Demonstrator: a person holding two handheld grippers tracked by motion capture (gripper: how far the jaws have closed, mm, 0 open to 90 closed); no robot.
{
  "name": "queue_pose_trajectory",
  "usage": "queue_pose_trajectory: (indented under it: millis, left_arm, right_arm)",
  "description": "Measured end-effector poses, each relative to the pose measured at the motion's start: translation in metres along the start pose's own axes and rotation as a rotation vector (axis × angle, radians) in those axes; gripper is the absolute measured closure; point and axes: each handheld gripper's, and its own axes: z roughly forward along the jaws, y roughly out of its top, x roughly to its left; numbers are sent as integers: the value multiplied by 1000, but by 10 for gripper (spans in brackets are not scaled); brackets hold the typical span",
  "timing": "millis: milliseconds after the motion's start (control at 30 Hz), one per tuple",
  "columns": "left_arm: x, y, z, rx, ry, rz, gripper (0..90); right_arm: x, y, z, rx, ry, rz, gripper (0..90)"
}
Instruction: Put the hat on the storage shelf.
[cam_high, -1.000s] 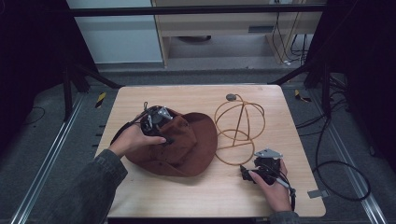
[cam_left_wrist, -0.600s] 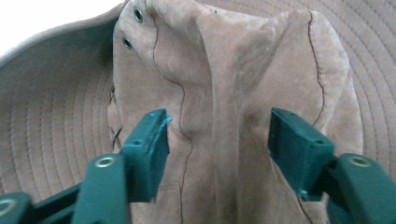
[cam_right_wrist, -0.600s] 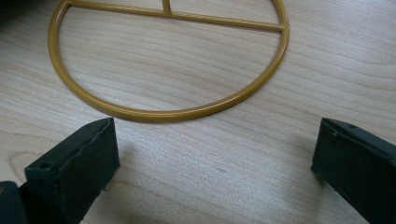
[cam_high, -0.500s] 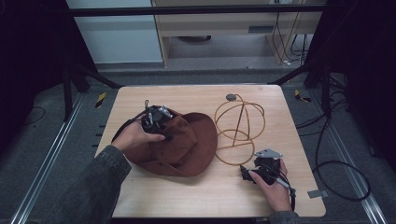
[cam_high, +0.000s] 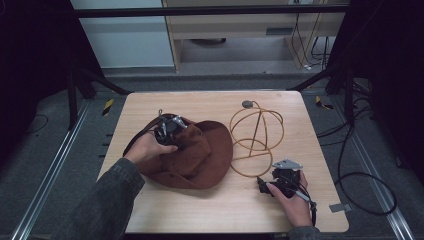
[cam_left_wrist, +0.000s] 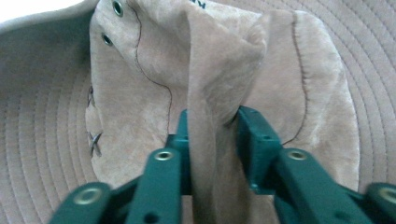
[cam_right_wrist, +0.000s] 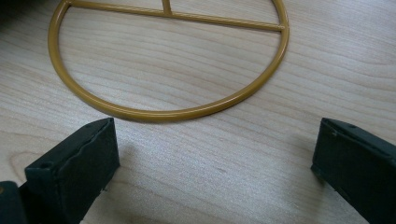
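A brown suede hat (cam_high: 200, 155) lies on the wooden table (cam_high: 215, 102), left of centre. My left gripper (cam_high: 171, 128) sits on its crown. In the left gripper view its jaws have just been closing, and the green pads (cam_left_wrist: 254, 135) now pinch an upright fold of the crown (cam_left_wrist: 219, 70), so the left gripper (cam_left_wrist: 212, 123) is shut on the hat. A golden wire hat stand (cam_high: 256, 132) rises to the right of the hat. My right gripper (cam_high: 266, 184) rests on the table beside the stand's base ring (cam_right_wrist: 163, 114). The right gripper (cam_right_wrist: 215, 149) is open, with bare wood between its jaws.
The hat's wide stitched brim (cam_left_wrist: 42, 140) spreads around the crown. A cable (cam_high: 305, 195) trails from the right gripper toward the table's front right corner. Bare wood lies along the far edge (cam_high: 200, 100) and the front edge.
The left hand has shifted only slightly on the hat's crown. The hat, the wire stand and the right hand stay where they were.
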Motion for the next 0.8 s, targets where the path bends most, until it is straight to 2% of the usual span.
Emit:
queue_pose_trajectory:
  millis: [167, 400, 467, 600, 767, 800]
  left_arm:
    - [-1, 0, 0, 12, 3, 5, 882]
    - [0, -2, -15, -29, -3, -6, 887]
    - [-1, -2, -21, -31, 1, 4, 887]
    - [-3, -1, -31, -45, 15, 19, 887]
    - [-4, 1, -46, -72, 35, 22, 887]
    - [-6, 3, -54, -80, 46, 30, 887]
  right_arm:
    - [0, 0, 0, 0, 0, 0, 6]
    - [-1, 0, 0, -1, 2, -5, 6]
    - [-2, -1, -1, -2, 8, 1, 6]
    - [-8, -4, -4, -2, 21, -29, 6]
    - [-13, -7, -7, 0, 44, -36, 6]
    - [-17, -8, -8, -2, 39, -42, 6]
